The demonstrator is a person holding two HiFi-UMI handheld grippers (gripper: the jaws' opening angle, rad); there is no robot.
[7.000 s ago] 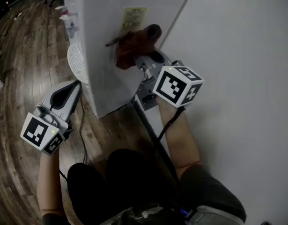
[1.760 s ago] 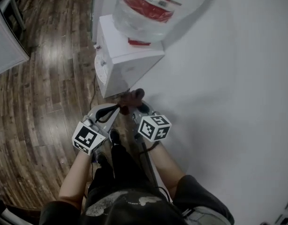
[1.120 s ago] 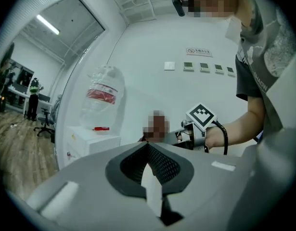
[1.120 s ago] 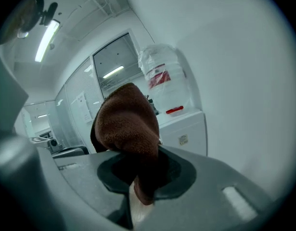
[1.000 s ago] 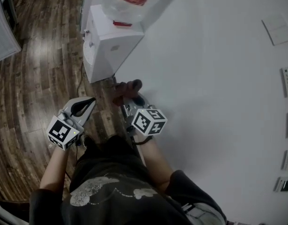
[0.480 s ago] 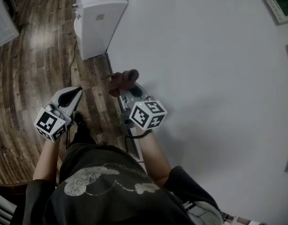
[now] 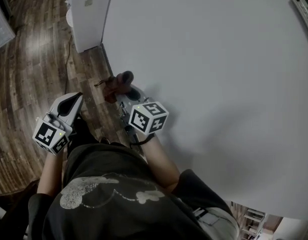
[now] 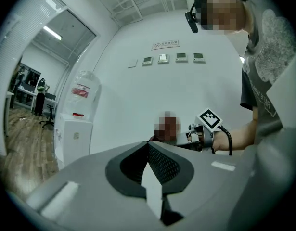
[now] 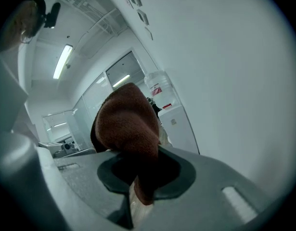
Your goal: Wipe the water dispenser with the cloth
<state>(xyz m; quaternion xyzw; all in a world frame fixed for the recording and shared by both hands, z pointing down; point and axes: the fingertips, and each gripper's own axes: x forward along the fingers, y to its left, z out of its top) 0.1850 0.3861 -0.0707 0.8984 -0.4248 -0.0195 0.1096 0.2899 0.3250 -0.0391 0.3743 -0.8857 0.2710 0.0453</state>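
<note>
Wall (image 7: pixel 219 84): white, filling the right of the head view; both grippers are close beside it.
Floor (image 7: pixel 28 74): dark wood planks, running along the foot of the wall.
Water dispenser (image 7: pixel 88 14): a white cabinet standing against the wall at the top of the head view, well apart from both grippers and the cloth.
Right gripper (image 7: pixel 119 90): held out in front of the person, jaws clamped on the cloth and pointing towards the dispenser.
Left gripper (image 7: pixel 73 100): held beside the right one, over the floor; its jaws are together with nothing between them.
Cloth (image 7: pixel 118 81): reddish-brown, bunched at the right gripper's tips, touching nothing else.
Only in the right gripper view: the cloth (image 9: pixel 128 129) bulges up out of the closed jaws, with the dispenser (image 9: pixel 179 129) far behind it.
Only in the left gripper view: the bottle (image 8: pixel 83 93) with a red label on top of the dispenser (image 8: pixel 73 136), and a row of small panels (image 8: pixel 163 58) high on the wall.
</note>
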